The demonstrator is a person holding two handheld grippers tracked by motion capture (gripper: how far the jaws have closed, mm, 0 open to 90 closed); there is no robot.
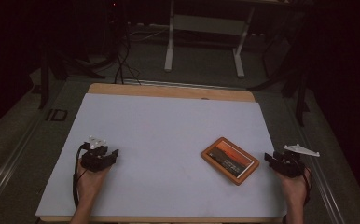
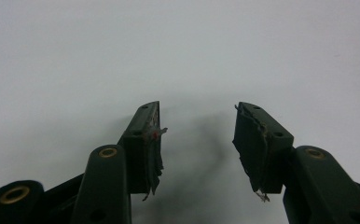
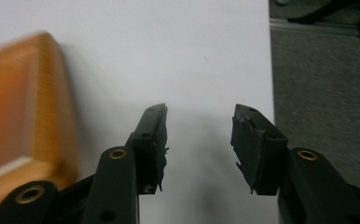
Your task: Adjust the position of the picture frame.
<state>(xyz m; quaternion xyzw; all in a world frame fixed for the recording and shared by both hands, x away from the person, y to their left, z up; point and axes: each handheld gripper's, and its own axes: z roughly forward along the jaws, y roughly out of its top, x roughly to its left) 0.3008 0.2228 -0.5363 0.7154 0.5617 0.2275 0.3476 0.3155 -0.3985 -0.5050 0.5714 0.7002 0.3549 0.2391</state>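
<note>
Risk lies with the right gripper (image 3: pixel 199 144), open and empty just right of the frame (image 1: pixel 230 160): grabbing askew could skid it (left gripper (image 2: pixel 197 144) open too).

Framed picture (image 1: pixel 230 160) flat on the table (image 1: pixel 169 121), right of centre, near the right edge, turned askew to the edges. Left gripper (image 1: pixel 104 156) over the left part of the surface, near the left edge; right gripper (image 1: pixel 272 161) at the right edge, just beside the picture.
</note>
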